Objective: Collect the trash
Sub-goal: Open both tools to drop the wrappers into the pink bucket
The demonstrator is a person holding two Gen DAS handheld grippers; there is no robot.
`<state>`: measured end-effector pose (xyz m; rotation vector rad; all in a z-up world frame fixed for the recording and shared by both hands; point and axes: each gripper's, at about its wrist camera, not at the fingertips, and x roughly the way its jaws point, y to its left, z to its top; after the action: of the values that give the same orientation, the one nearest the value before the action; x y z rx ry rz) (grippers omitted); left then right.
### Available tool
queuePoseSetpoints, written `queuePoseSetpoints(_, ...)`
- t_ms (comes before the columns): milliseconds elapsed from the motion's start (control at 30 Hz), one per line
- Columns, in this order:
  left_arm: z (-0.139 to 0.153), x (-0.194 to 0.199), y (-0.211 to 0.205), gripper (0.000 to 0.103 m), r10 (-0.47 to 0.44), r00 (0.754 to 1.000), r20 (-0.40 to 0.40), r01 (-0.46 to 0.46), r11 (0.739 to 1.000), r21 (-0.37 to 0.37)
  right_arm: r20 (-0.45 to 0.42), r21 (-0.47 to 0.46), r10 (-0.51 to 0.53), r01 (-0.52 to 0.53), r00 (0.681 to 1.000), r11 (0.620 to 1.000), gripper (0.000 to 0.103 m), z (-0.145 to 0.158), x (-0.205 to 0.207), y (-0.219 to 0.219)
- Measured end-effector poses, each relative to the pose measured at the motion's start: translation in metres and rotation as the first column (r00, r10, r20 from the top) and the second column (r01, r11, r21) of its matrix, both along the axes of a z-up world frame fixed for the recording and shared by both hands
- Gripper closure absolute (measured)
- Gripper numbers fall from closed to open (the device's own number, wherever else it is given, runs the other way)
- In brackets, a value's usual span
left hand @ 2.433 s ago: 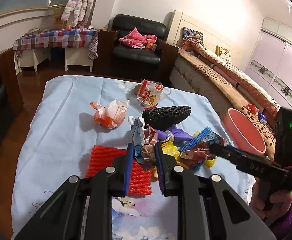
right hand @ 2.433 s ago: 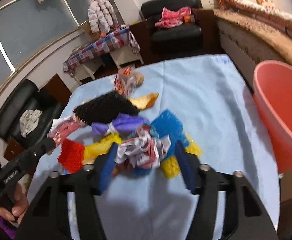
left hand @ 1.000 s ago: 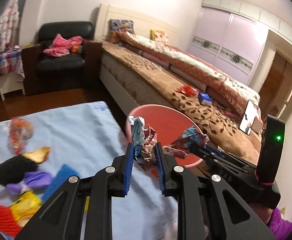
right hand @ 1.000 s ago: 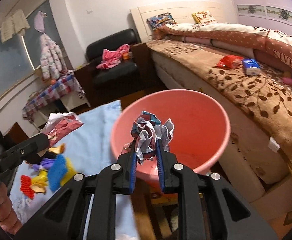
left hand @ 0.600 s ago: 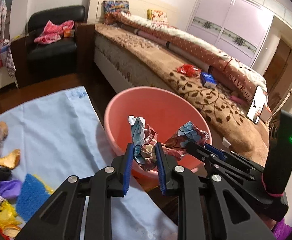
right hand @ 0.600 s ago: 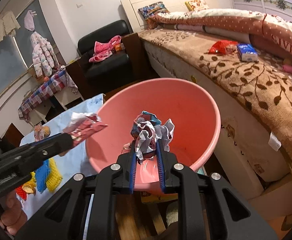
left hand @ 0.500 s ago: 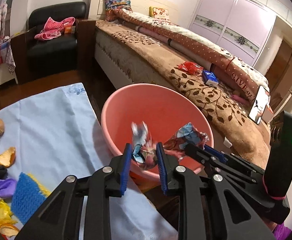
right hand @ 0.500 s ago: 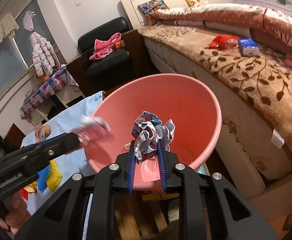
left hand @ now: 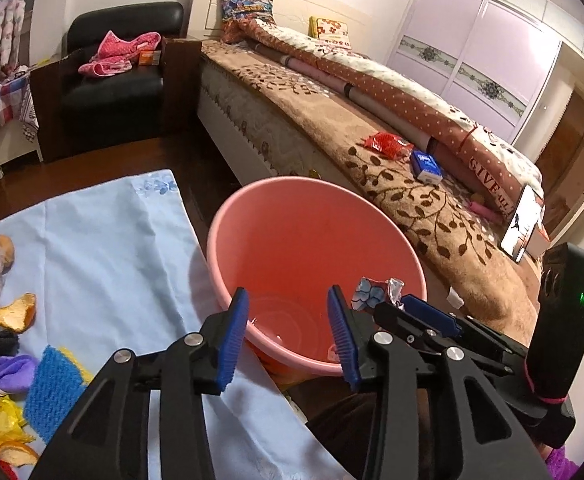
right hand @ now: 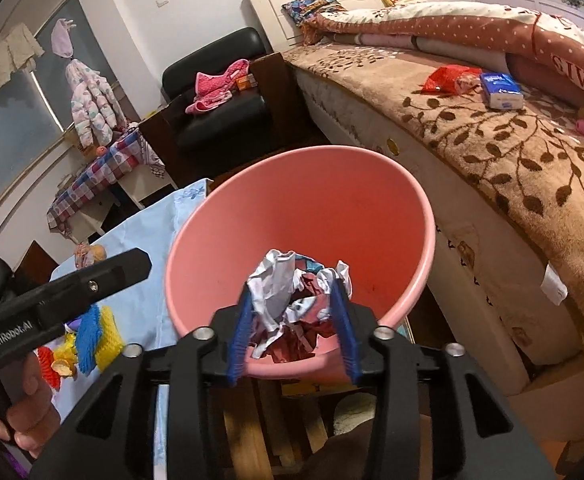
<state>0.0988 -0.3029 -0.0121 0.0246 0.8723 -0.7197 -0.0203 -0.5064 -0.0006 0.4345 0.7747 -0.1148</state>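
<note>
A pink plastic basin [left hand: 311, 240] stands beside the table, between it and the bed; it also shows in the right wrist view [right hand: 331, 216]. My left gripper [left hand: 288, 332] is open and empty over the basin's near rim. My right gripper [right hand: 293, 328] has its jaws spread, and a crumpled wrapper [right hand: 292, 300] still sits between them, over the basin's near side. That wrapper [left hand: 375, 286] shows at the right gripper's tip in the left wrist view. Leftover trash lies on the blue cloth: a blue mesh pad [left hand: 52, 390], yellow scraps [left hand: 2, 424], an orange peel [left hand: 12, 312].
The table has a light blue cloth [left hand: 104, 248]. A bed [left hand: 371, 140] with a brown blanket runs along the right, holding a red packet [left hand: 387, 145] and a tissue pack [left hand: 427, 166]. A black armchair [left hand: 112, 80] stands behind. Dark wood floor lies between.
My left gripper has opened and its crumpled wrapper is gone from the jaws. My right gripper's jaws have spread around its wrapper. Both grippers have moved from the table to the basin.
</note>
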Motion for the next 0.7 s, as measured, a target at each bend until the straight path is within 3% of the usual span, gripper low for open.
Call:
queuePoseSetpoints(267, 0.019, -0.012, 0.027, 0.06, 0.001, 1.0, 0.028, -0.001, 1.0, -0.031, -0.004, -0.068, 0.008, -0.008, 1.0, 0.998, 0.057, 0.011, 0.0, 0.012)
queuePoseSetpoints(700, 0.03, -0.019, 0.096, 0.06, 0.086, 0.996, 0.04, -0.082, 0.993, -0.081, -0.105, -0.116, 0.021, -0.034, 0.994, 0.993, 0.057, 0.002, 0.013, 0.029)
